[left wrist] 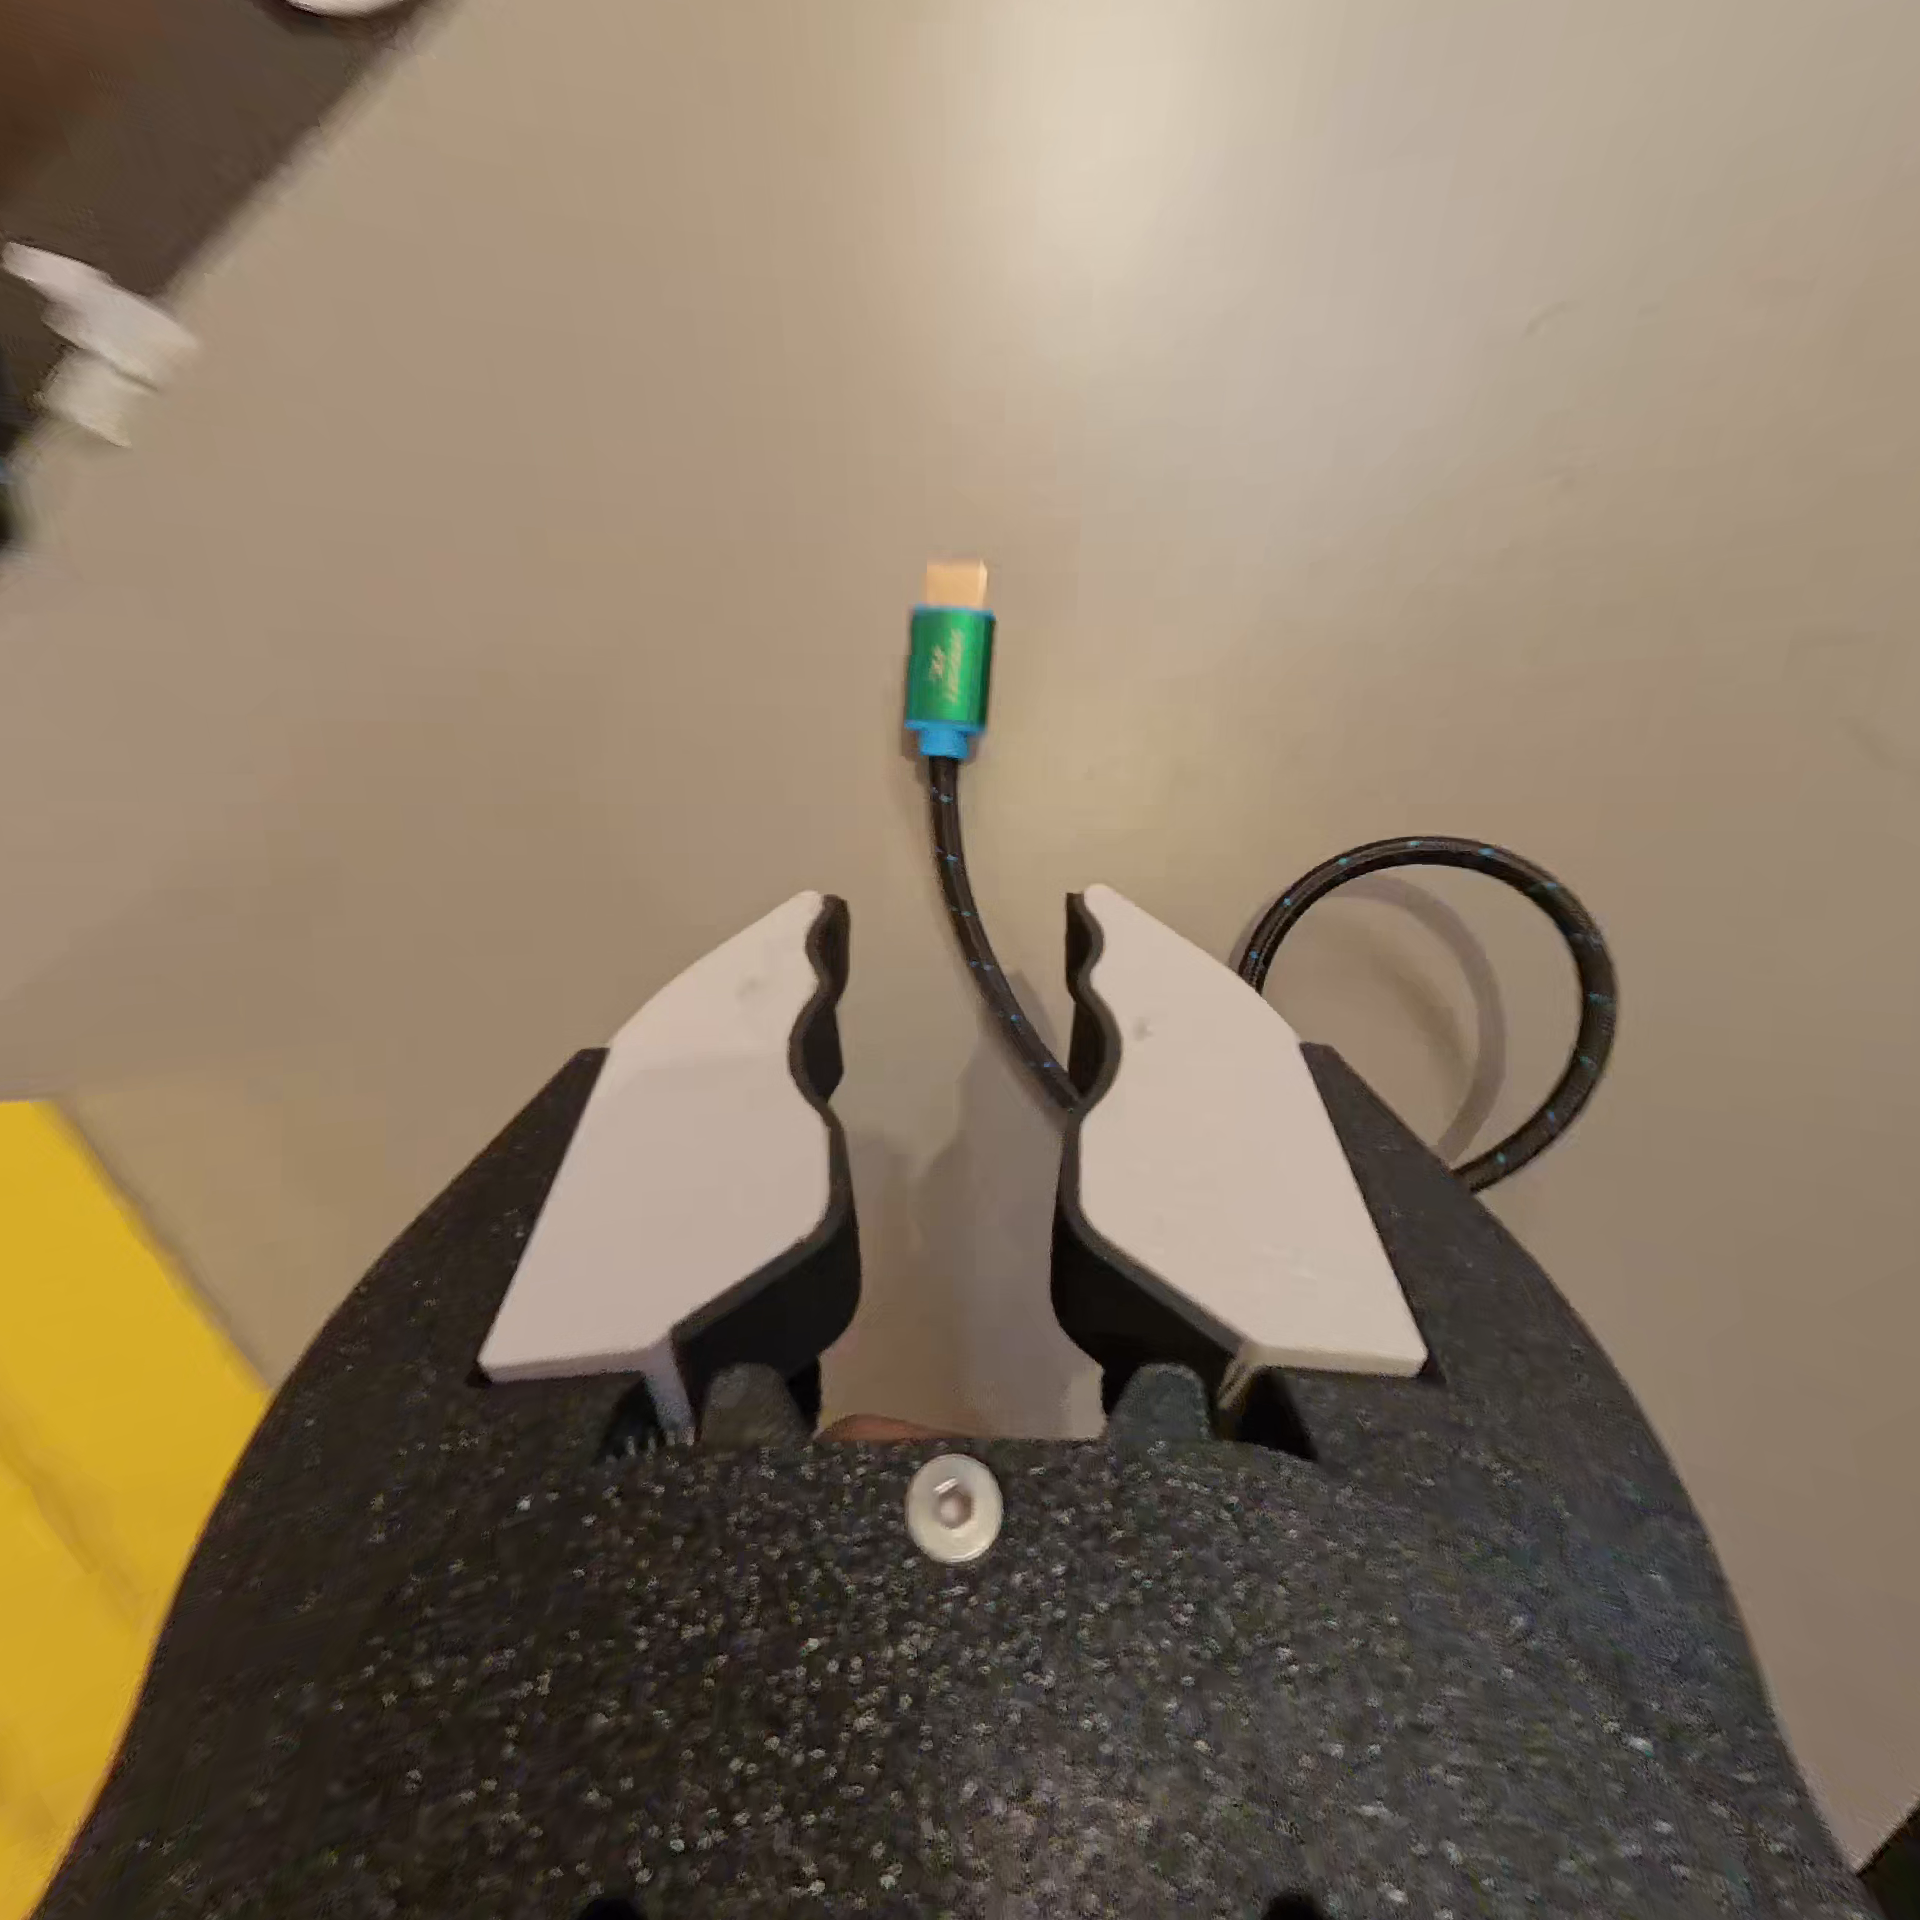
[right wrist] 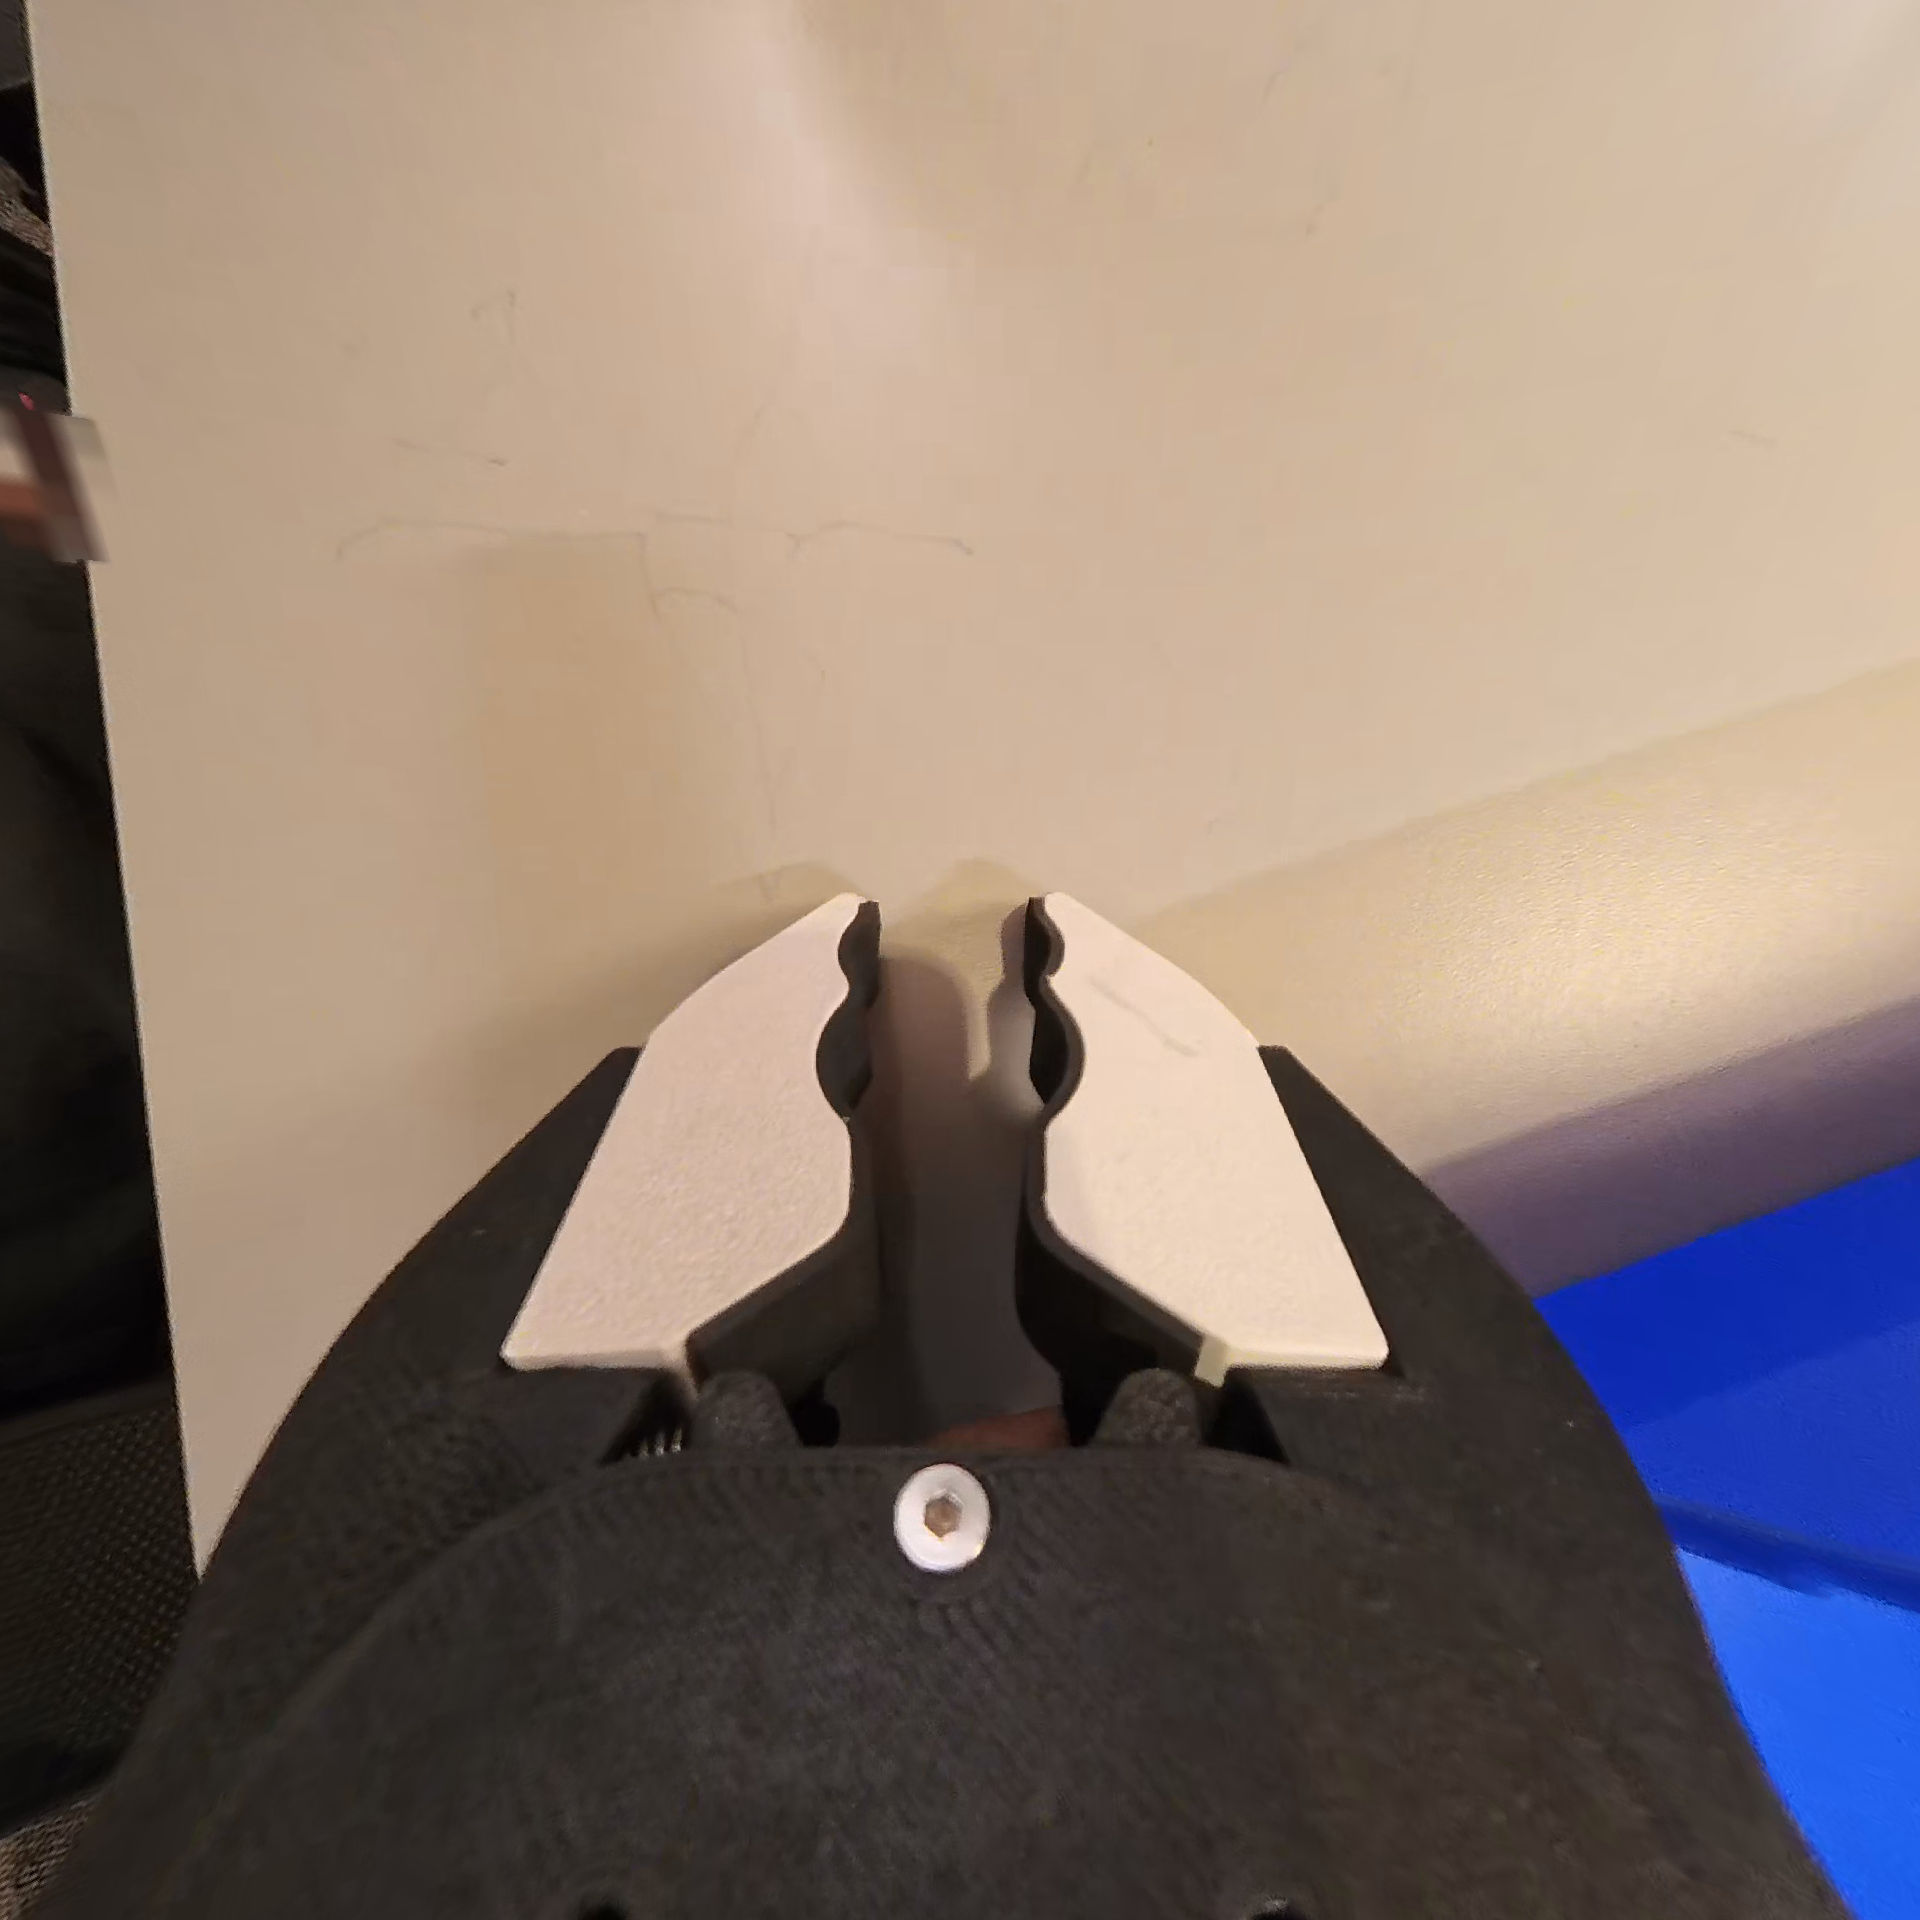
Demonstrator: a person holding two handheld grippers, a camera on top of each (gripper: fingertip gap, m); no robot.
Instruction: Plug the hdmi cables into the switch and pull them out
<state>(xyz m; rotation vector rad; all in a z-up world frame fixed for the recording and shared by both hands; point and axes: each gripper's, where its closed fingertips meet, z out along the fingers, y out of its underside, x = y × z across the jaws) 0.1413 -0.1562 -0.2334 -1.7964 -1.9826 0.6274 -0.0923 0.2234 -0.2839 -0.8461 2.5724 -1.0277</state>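
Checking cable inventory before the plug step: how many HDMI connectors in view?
1. A green HDMI connector lies on the table ahead of the open left gripper. The right wrist view shows none; others may lie out of frame.

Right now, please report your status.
Left gripper open, empty. Right gripper open, empty. Cable plug loose on table, ahead of left. Switch not seen.

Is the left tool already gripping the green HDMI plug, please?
No, the left tool is open and the green plug lies on the table ahead of its tips.
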